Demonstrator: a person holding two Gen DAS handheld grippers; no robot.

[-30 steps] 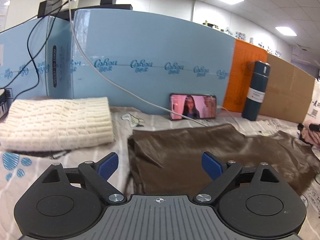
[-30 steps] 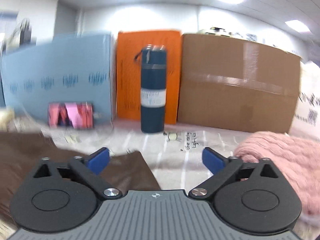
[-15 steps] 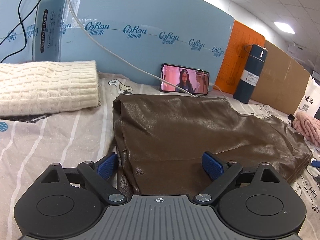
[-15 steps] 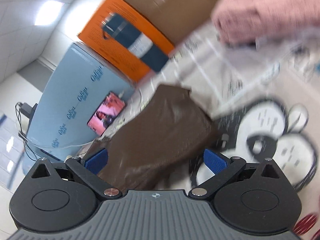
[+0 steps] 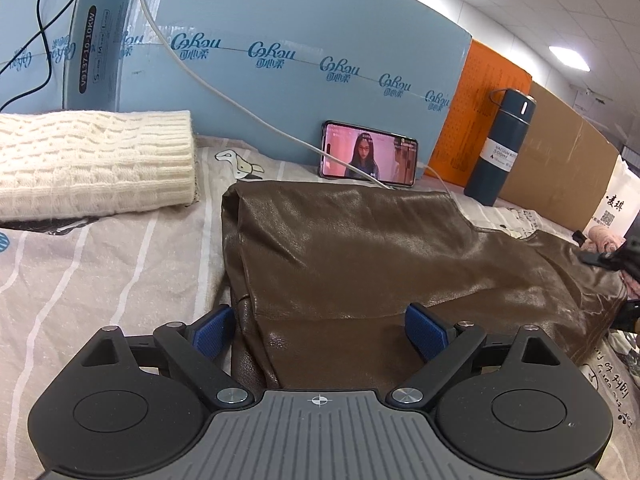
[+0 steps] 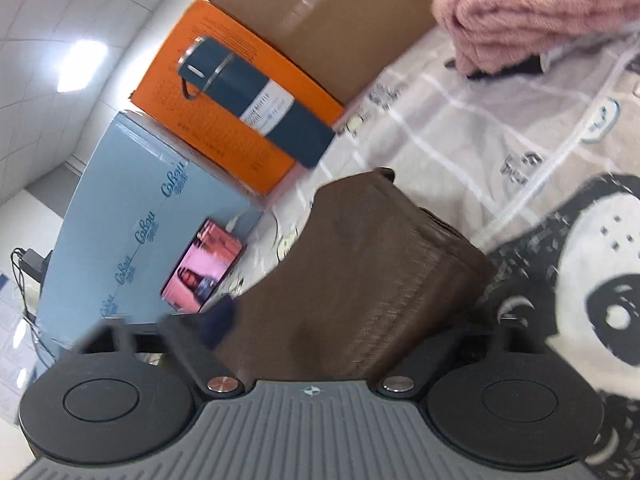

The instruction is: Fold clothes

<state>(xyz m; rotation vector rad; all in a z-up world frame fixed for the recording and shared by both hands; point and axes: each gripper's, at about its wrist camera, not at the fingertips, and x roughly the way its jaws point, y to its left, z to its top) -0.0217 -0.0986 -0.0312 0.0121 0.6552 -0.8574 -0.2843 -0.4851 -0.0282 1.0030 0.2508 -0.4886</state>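
A brown leather-look garment (image 5: 380, 256) lies spread on the patterned sheet, its left edge folded over. My left gripper (image 5: 320, 330) is open, low over the garment's near left corner, one blue pad on each side of the fold. In the tilted, blurred right wrist view the same garment (image 6: 372, 276) has its end lying between the fingers of my right gripper (image 6: 352, 332), which is open; its right fingertip is hidden behind the cloth. The right gripper also shows at the far right of the left wrist view (image 5: 616, 256).
A folded cream knit sweater (image 5: 92, 160) lies at the left. A phone (image 5: 368, 156) playing video leans on the blue box (image 5: 280, 60). A dark blue flask (image 5: 500, 152) stands by orange and brown cardboard. A folded pink knit (image 6: 532, 12) lies at the right.
My left gripper has dropped and moved forward over the garment's left corner. My right gripper has tilted and swung down from the flask to the garment's right end.
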